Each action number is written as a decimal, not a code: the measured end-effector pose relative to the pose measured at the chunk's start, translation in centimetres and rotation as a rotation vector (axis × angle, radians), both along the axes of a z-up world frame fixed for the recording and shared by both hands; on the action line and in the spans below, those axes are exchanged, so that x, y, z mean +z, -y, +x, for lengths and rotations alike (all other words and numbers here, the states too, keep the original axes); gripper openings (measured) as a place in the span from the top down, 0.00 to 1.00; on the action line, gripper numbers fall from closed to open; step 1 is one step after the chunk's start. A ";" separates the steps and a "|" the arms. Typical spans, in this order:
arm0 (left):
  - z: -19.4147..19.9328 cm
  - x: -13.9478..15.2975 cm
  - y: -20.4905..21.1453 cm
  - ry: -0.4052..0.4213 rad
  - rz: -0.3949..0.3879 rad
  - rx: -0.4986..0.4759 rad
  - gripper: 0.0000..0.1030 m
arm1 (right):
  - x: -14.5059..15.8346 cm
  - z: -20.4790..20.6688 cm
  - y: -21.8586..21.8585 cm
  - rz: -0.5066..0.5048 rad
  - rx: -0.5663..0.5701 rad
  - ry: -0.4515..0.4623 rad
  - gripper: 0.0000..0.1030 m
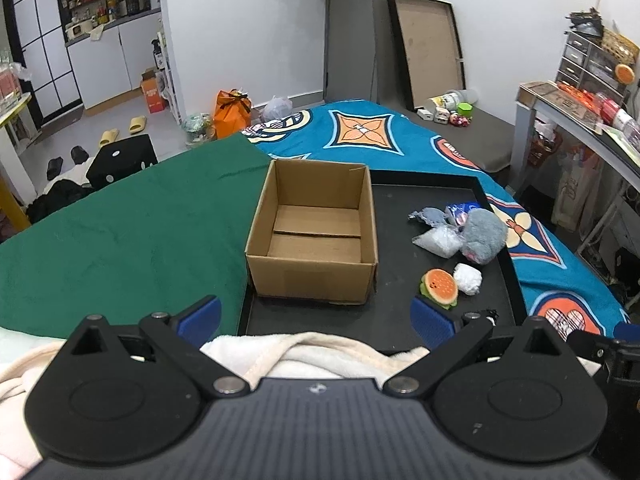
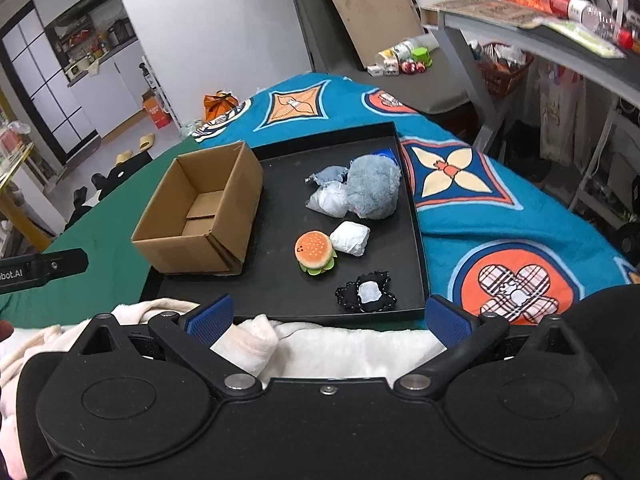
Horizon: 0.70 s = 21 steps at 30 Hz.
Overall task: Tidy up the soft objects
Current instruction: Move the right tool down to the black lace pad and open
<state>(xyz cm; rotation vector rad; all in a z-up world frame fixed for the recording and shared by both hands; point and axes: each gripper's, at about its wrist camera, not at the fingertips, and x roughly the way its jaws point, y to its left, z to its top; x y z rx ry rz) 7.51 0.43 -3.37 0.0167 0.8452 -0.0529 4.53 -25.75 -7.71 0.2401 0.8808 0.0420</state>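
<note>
Blue-padded fingers of the left gripper [image 1: 316, 318] spread wide before an empty cardboard box [image 1: 314, 236] on a black tray [image 1: 400, 316], while the right gripper [image 2: 328, 316], likewise agape, faces a burger plush [image 2: 315, 252] and grey plush [image 2: 372, 186] beside that box.

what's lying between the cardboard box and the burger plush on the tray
Nothing: in the right wrist view only bare black tray separates the cardboard box from the burger plush.

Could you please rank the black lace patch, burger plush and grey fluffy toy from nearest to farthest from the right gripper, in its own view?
From the right gripper:
1. Black lace patch, tray's near edge.
2. Burger plush, mid-tray.
3. Grey fluffy toy, far right.
</note>
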 end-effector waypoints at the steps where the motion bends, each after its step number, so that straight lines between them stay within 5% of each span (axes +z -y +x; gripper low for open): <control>1: 0.4 -0.3 -0.2 -0.006 -0.003 0.006 0.03 | -0.3 0.3 0.1 0.009 0.003 -0.004 0.00; 6: 2.3 -1.4 -0.8 -0.021 0.004 0.021 0.03 | -2.0 2.0 0.4 0.028 0.001 -0.043 0.02; 21: 8.2 -3.7 -4.2 -0.098 -0.002 0.061 0.09 | -6.3 7.2 0.7 0.078 0.035 -0.201 0.41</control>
